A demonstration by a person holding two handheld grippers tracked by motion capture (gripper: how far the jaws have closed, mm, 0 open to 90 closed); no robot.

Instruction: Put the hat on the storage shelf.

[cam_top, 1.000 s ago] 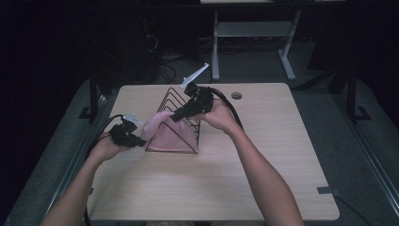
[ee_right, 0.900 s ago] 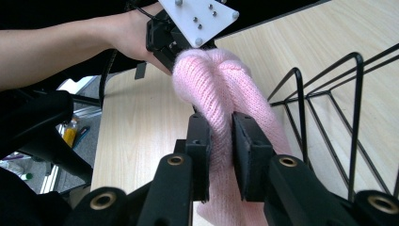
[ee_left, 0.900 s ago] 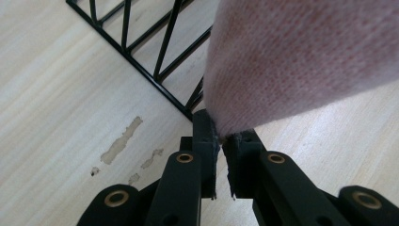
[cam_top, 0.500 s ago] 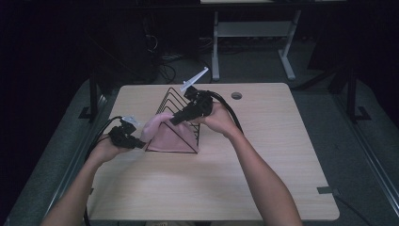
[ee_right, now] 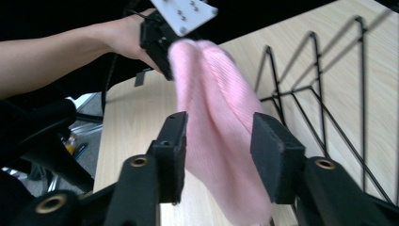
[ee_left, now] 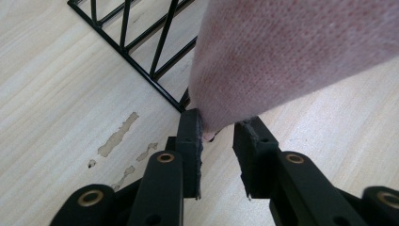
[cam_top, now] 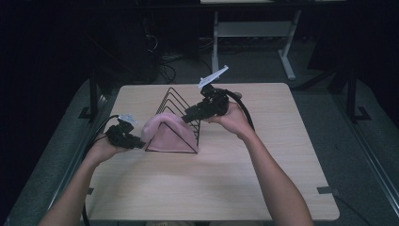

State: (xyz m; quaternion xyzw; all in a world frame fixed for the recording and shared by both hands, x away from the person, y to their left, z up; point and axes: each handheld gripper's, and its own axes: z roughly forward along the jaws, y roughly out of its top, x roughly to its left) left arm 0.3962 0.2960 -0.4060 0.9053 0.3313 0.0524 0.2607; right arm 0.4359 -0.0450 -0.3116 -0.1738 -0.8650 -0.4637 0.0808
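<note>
A pink knitted cloth (cam_top: 167, 134) is draped over the front of a black wire rack (cam_top: 176, 101) at the middle of the table. My left gripper (cam_top: 140, 143) sits at the cloth's lower left edge. In the left gripper view the jaws (ee_left: 217, 127) stand slightly apart, and the cloth (ee_left: 291, 52) rests against their tips beside the rack's corner (ee_left: 141, 61). My right gripper (cam_top: 186, 115) comes in over the rack from the right. It is open (ee_right: 219, 136), with the cloth (ee_right: 216, 108) hanging between its jaws.
The rack's upright wire triangles (ee_right: 315, 89) stand just right of the cloth. The light wooden table (cam_top: 211, 188) has bare room in front and on the right. Dark floor, cables and a white desk frame (cam_top: 254, 28) lie beyond the far edge.
The right gripper has dropped a little lower over the rack, closer to the cloth. The cloth's left side bulges out more toward the left gripper, which has barely moved.
</note>
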